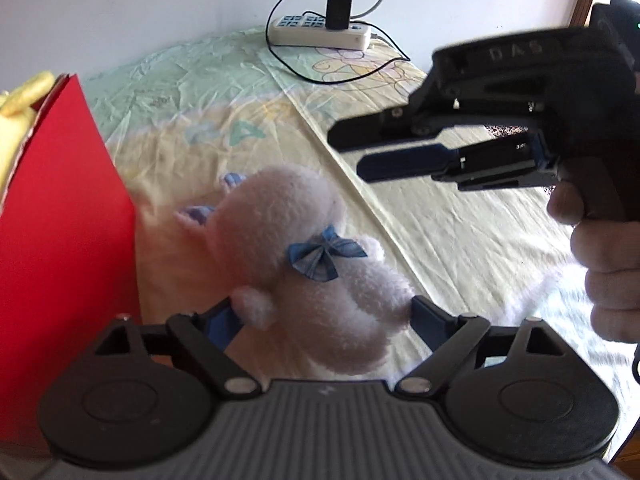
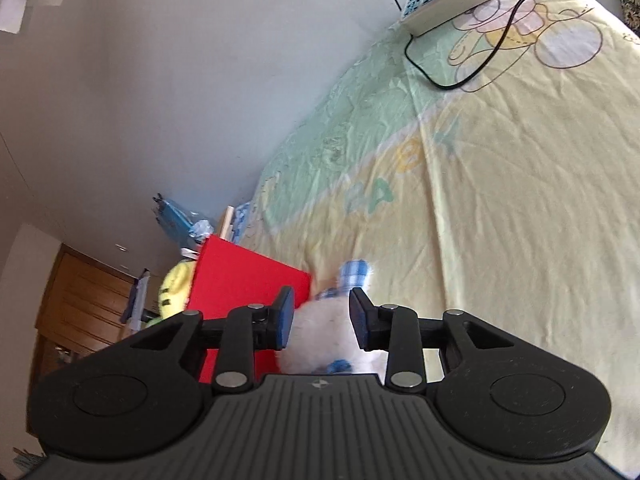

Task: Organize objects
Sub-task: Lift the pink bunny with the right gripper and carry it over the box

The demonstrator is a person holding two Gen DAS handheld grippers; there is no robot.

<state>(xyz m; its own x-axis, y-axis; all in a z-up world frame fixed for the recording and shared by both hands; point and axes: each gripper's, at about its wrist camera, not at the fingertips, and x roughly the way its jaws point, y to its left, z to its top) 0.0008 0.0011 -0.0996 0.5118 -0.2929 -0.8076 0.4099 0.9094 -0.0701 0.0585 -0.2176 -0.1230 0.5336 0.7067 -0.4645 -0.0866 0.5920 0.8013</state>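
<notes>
A white plush toy (image 1: 296, 248) with a blue bow lies on the yellow bed sheet (image 1: 460, 248), right beside a red box (image 1: 60, 220). My left gripper (image 1: 324, 312) straddles its body, and both blue pads touch the fur, so it is shut on the toy. My right gripper (image 1: 346, 152) hangs in the air up and to the right of the toy, jaws a little apart with nothing between them. In the right wrist view the right gripper (image 2: 320, 294) looks down past its fingers at the toy (image 2: 320, 336) and the red box (image 2: 240, 280).
A yellow plush (image 1: 16, 100) sticks out of the red box. A white power strip (image 1: 320, 32) with a black charger and cables lies at the far end of the bed by the wall. A hand (image 1: 600, 280) holds the right gripper. Clutter and a wooden door (image 2: 80, 292) lie beyond the bed.
</notes>
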